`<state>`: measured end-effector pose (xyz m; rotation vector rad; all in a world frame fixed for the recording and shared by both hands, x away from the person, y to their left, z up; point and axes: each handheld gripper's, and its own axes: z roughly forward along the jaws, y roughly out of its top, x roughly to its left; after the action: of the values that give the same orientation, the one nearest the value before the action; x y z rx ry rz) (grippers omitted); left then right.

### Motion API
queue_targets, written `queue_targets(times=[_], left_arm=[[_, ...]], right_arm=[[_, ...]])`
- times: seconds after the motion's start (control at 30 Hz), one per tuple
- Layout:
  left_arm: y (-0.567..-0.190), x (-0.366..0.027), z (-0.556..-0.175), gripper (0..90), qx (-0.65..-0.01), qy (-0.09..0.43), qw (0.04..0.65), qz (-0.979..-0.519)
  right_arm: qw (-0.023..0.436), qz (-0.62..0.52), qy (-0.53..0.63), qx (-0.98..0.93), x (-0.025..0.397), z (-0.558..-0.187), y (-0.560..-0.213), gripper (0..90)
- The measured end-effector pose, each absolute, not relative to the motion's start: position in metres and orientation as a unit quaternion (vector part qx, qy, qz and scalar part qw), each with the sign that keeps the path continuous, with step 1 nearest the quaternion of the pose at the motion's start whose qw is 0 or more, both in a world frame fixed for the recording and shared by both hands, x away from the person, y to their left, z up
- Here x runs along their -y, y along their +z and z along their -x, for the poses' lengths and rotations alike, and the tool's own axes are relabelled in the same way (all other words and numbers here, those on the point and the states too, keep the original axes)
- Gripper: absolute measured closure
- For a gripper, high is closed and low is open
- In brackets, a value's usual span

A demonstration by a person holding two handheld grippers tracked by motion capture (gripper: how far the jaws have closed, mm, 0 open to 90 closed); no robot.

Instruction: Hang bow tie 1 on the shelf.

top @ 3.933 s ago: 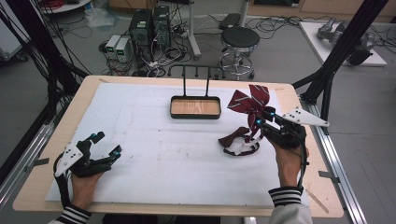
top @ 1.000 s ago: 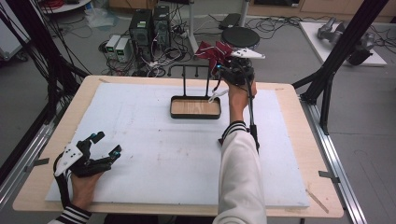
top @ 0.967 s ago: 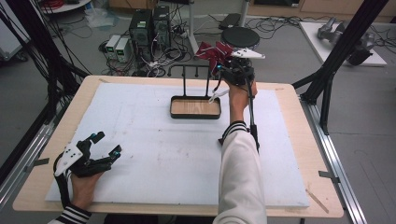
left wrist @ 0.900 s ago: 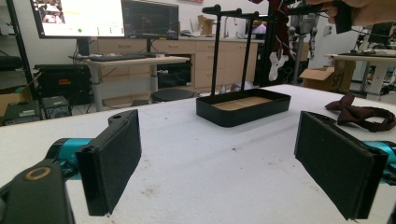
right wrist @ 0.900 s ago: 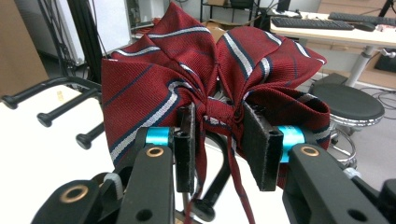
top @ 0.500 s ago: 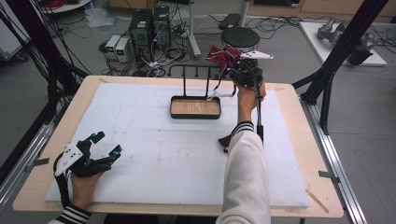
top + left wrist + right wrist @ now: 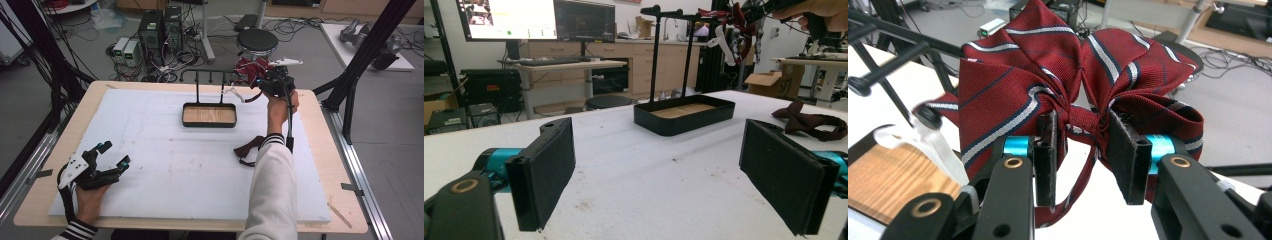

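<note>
A red striped bow tie [image 7: 247,69] hangs in the air at the right end of the black rack [image 7: 207,75]. My right gripper [image 7: 260,81] is shut on its knot. In the right gripper view the two pads pinch the bow tie [image 7: 1013,85] at the knot, within my right gripper [image 7: 1083,150]. Its white strap [image 7: 933,142] trails left beside a rack peg [image 7: 888,65]. My left gripper [image 7: 112,156] rests on the mat at the front left. In its own view, the left gripper [image 7: 659,170] is open with nothing between the pads.
The rack stands in a black tray [image 7: 209,124] with a wooden floor, at the middle back of the white mat. A dark brown bow tie [image 7: 248,148] lies on the mat by my right sleeve, also seen as the bow tie [image 7: 806,120] past the left gripper.
My right gripper has carried the striped bow tie up from the table's right side to the rack, then drifted slightly right along its end. The left gripper has not moved.
</note>
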<state>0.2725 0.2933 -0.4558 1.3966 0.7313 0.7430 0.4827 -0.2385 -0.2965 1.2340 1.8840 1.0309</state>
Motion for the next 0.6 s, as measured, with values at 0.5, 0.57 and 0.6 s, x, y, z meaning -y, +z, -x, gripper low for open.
queue_targets(times=[0.5,0.57,0.6], left_arm=[[-0.4558,-0.2931,-0.2724,15.2,-0.321,0.326,0.644,-0.613],[-0.4557,-0.293,-0.2724,15.2,-0.321,0.326,0.644,-0.613],[-0.4557,-0.293,-0.2724,15.2,-0.321,0.326,0.644,-0.613]], right_arm=[[0.321,-0.476,0.377,-0.727,0.2465,-0.4825,-0.2979,65.9],[0.319,-0.478,0.377,-0.726,0.2459,-0.483,-0.2985,65.5],[0.317,-0.477,0.377,-0.728,0.246,-0.4832,-0.2987,64.7]])
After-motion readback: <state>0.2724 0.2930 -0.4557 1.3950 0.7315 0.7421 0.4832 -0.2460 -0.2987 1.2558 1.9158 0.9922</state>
